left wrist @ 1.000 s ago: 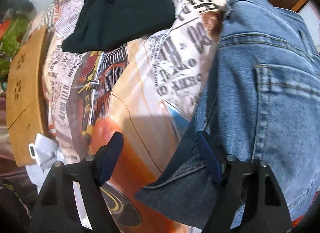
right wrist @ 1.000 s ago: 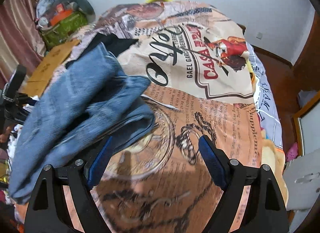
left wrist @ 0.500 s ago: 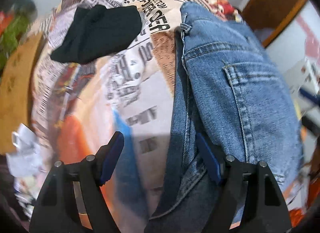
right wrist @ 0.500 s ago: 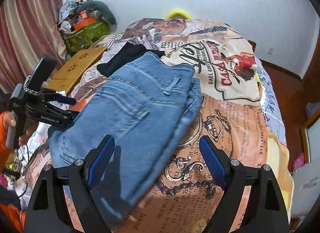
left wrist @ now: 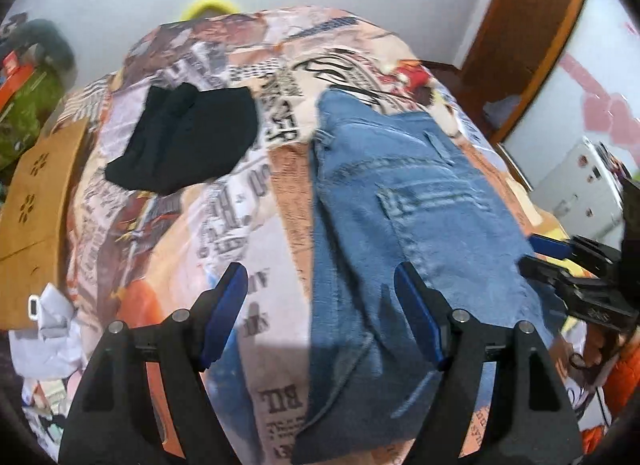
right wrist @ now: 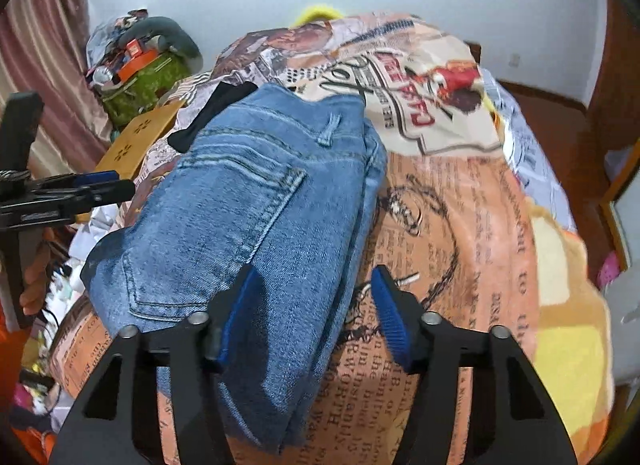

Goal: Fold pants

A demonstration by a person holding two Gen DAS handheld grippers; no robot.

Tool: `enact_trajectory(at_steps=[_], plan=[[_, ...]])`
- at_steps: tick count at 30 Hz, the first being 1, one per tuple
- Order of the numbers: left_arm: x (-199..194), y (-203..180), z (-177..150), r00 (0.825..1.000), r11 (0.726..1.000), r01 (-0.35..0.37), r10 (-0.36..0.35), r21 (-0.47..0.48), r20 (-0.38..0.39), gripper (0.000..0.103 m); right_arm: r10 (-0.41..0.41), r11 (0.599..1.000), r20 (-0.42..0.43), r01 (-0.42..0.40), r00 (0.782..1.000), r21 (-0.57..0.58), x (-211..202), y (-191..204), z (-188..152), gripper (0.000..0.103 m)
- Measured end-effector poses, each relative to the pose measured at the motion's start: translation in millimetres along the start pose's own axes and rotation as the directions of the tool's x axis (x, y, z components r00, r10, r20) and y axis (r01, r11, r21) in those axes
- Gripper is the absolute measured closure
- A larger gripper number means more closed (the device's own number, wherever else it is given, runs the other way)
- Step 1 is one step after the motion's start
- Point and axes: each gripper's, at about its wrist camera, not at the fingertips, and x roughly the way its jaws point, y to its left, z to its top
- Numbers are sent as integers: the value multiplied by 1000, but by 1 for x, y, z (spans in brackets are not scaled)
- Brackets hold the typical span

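The folded blue jeans (right wrist: pixel 256 225) looked thick and floppy, best pinched at the near hem, where the right gripper (right wrist: pixel 312 313) had just been narrowing around the fold without yet pinching it, while the left gripper (left wrist: pixel 320 317) gaped wide and empty.

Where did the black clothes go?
The black clothes lie folded on the printed bedspread, in the upper left of the left wrist view, between the blue jeans and the wooden board at the bed's edge.
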Motion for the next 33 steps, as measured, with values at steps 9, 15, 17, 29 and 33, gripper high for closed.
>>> enact_trajectory(at_steps=[9,15,17,29,33], plan=[[27,-2,-22,994,994,-95,98,48,-57,27,-16,999,-33,14,999,-52,13,-1,-12,74],[24,-1,-18,994,993,-94,98,65,-54,27,-7,998,-58,3,998,-59,12,-2,-5,74],[19,-2,-11,993,991,-110,113,78,-33,28,5,999,-59,-8,998,-42,7,-6,1,73],[18,-9,73,992,991,-91,81,100,100,17,-51,999,99,52,994,-9,-1,-30,66,56],[41,-15,99,989,986,-111,97,127,114,14,-55,998,104,56,993,-11,17,-37,87,56]])
